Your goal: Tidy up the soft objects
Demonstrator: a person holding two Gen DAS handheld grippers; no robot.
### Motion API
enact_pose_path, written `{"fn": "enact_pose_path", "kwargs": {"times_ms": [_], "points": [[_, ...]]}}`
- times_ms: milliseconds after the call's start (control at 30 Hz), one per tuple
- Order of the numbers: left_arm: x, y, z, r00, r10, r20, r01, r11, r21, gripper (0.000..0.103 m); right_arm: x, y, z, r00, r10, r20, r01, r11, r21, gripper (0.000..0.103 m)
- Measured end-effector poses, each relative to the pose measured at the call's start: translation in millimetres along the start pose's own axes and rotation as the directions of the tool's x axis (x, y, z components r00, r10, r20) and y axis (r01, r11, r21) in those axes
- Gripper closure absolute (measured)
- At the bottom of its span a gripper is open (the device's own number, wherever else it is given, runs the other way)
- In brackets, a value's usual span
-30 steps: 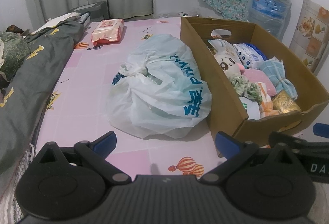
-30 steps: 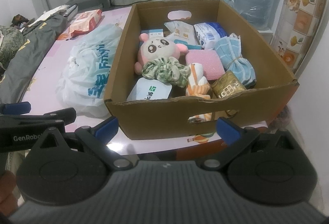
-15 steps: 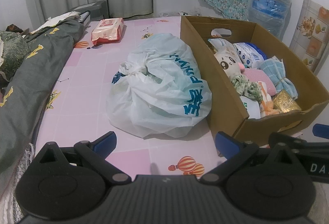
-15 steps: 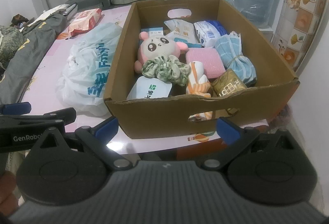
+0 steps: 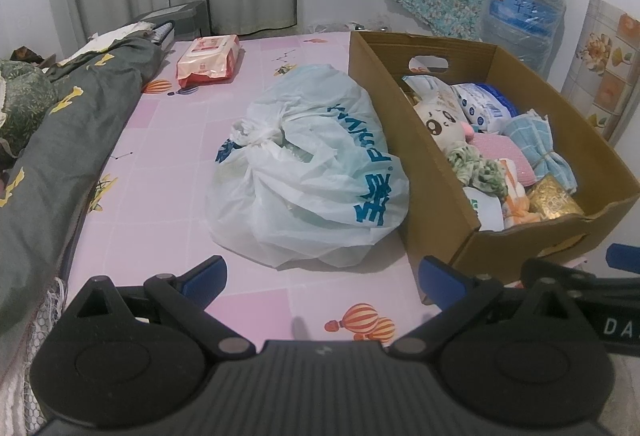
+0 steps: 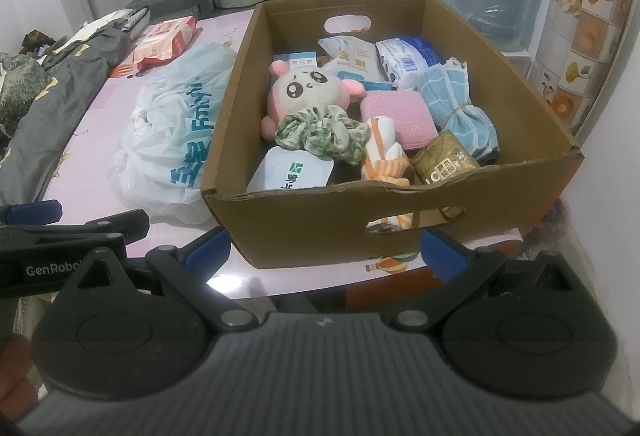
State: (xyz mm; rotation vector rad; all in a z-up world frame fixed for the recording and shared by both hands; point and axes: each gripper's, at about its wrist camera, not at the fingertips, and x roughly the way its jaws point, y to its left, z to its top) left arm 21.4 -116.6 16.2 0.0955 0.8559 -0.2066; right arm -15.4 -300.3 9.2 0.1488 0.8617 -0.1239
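Both grippers, left (image 5: 322, 270) and right (image 6: 324, 246), hang spread wide and empty at the near table (image 5: 168, 140) edge, while the plush (image 6: 304, 92), scrunchie (image 6: 324, 132), towel roll (image 6: 456, 104) and packets sit piled in the box (image 6: 304, 220), a knotted bag (image 5: 308, 172) touching its left wall. That fits a pile waiting to be sorted or one just packed, so I'd pinch soft stuff by its bulk. Readable: "GenRobo" on the left gripper, blue "Fmly"-ish print on the bag; packet text too small.

Right gripper (image 6: 324, 252) slightly nearer the cardboard box (image 6: 304, 224) (apparently raised too).
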Motion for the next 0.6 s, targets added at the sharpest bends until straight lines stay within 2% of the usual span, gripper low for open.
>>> {"fn": "enact_pose_path", "kwargs": {"times_ms": [600], "points": [[0.2, -0.2, 0.2, 1.0, -0.001, -0.002, 0.001, 1.0, 0.0, 0.001, 0.2, -1.5, -1.0, 1.0, 0.004, -0.006, -0.004, 1.0, 0.008, 0.001]]}}
